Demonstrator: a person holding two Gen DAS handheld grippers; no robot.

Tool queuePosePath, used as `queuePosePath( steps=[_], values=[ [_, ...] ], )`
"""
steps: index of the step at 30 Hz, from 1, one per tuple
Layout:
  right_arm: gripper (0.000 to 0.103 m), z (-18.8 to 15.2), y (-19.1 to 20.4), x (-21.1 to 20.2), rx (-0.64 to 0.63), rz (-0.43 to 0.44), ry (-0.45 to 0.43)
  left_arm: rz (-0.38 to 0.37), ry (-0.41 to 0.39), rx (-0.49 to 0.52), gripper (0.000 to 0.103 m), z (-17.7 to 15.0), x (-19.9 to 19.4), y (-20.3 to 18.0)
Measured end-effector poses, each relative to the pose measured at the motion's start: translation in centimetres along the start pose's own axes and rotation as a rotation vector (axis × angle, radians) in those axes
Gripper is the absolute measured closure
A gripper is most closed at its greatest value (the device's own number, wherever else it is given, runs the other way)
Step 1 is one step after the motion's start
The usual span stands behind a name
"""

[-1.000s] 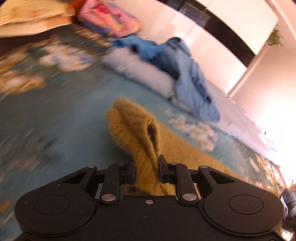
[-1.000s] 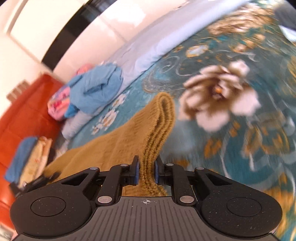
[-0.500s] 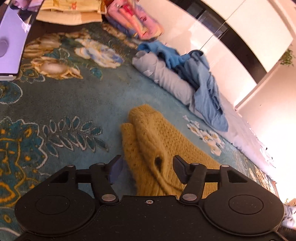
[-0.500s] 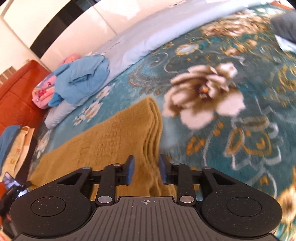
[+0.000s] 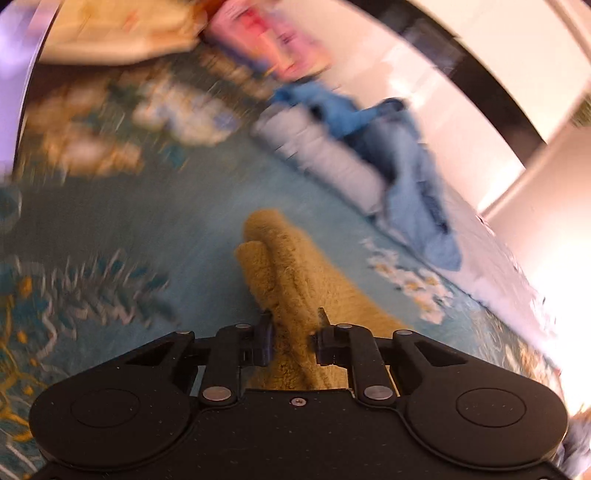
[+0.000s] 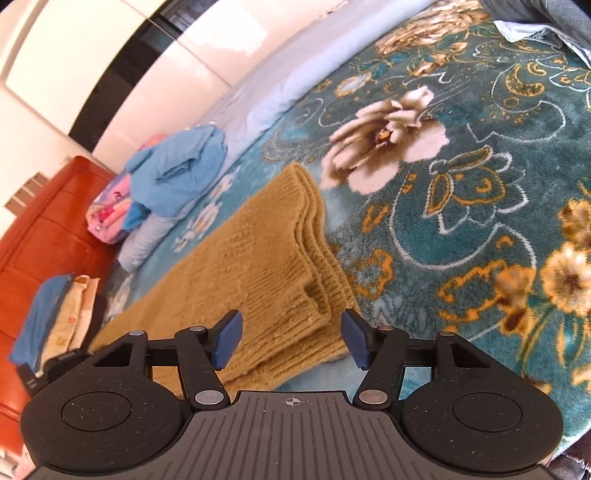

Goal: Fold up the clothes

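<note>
A mustard-yellow knitted sweater [image 6: 266, 258] lies folded in layers on the teal floral carpet [image 6: 480, 177]. My right gripper [image 6: 291, 341] is open, its blue-padded fingers apart over the sweater's near edge, holding nothing. In the blurred left wrist view, my left gripper [image 5: 293, 341] is shut on a bunched fold of the sweater [image 5: 284, 266], which rises between the fingers.
A pile of blue clothes [image 6: 181, 173] sits on a grey rolled bedding [image 5: 325, 155] at the back. A pink printed bundle [image 6: 109, 218] and a stack of folded clothes [image 6: 55, 317] lie by the orange sofa [image 6: 40, 229]. Grey fabric [image 6: 535, 22] lies far right.
My right gripper has opened wide and let go of the sweater, which now lies flat. My left gripper opened half a second ago and has now shut on the sweater again while moving.
</note>
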State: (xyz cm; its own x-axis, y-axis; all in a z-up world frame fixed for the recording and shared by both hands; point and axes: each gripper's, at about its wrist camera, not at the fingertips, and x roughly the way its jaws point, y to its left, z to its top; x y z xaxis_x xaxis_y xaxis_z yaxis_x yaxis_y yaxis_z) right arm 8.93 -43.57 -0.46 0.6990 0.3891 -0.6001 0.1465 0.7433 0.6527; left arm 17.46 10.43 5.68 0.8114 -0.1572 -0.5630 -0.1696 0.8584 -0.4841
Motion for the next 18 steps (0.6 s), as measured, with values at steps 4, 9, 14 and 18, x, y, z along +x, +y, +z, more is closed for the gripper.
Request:
queuePosePath(
  steps=[4, 9, 14, 18],
  values=[
    [0.045, -0.2, -0.6, -0.3, 0.028, 0.016, -0.016, -0.131, -0.069, 0.17, 0.088, -0.7, -3.2, -6.7],
    [0.045, -0.6, -1.0, -0.4, 0.04, 0.051, -0.028, -0.302, -0.022, 0.358, 0.088, -4.0, -4.1, -15.1],
    [0.045, -0.7, -1.8, -1.3, 0.065, 0.062, -0.051, -0.361, 0.079, 0.466, 0.088, -9.2, -1.2, -21.4],
    [0.045, -0.6, -2.5, -2.1, 0.077, 0.06, -0.067, -0.322, 0.147, 0.563, 0.088, -13.0, 2.3, -24.5]
  ],
)
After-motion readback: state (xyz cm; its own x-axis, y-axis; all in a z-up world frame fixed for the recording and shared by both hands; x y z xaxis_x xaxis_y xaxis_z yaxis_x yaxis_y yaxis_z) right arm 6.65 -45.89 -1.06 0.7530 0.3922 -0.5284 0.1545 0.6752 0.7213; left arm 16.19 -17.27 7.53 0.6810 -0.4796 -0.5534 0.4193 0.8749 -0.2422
